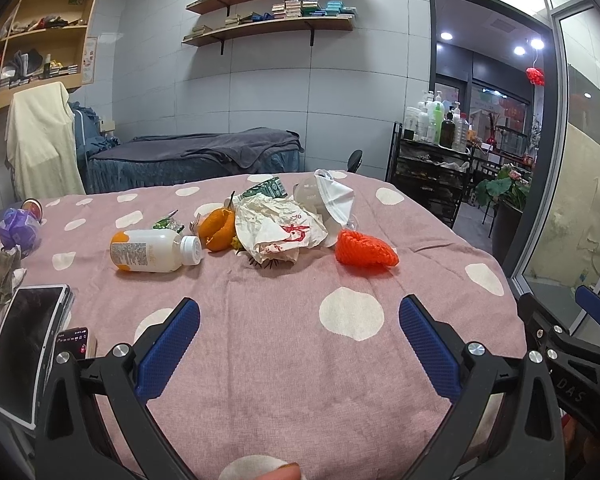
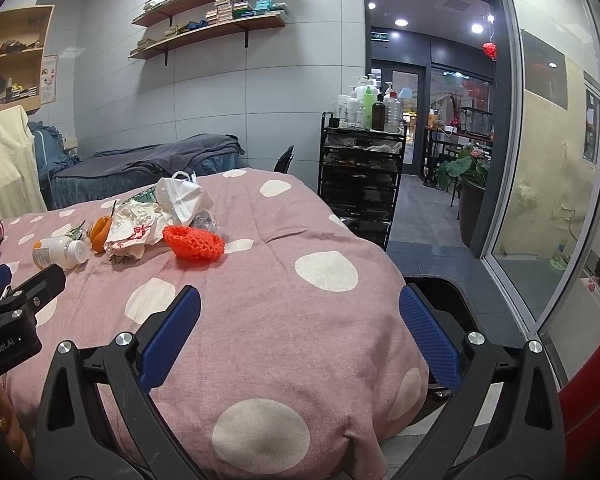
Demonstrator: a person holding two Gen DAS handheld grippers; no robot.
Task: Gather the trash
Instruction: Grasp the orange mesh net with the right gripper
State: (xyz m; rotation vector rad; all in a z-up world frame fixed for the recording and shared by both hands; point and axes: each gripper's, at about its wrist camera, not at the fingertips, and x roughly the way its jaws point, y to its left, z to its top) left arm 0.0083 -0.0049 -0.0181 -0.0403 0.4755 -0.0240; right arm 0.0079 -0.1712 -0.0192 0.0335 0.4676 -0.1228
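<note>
Covering nearly the whole scene, a pink cloth with large cream dots drapes a desk, and behind it stand a grey-covered bed, two wall shelves of stacked boxes and a black cart topped with bottles. The trash sits in a loose cluster on the far middle of the cloth. Largest is a crumpled paper wrapper with red print, with a white face mask just behind it and a green-and-white carton tucked at the back. Touching the wrapper's left edge is orange peel, and left of that a white plastic bottle lies on its side, cap pointing toward the peel. An orange foam fruit net lies just right of the wrapper. Well apart, at the desk's left edge, are a purple crumpled bag and a phone. The left gripper hovers at the near edge, its blue-padded fingers spread wide and holding nothing. The right gripper hovers beside it, over the desk's right corner, fingers likewise spread and empty.
</note>
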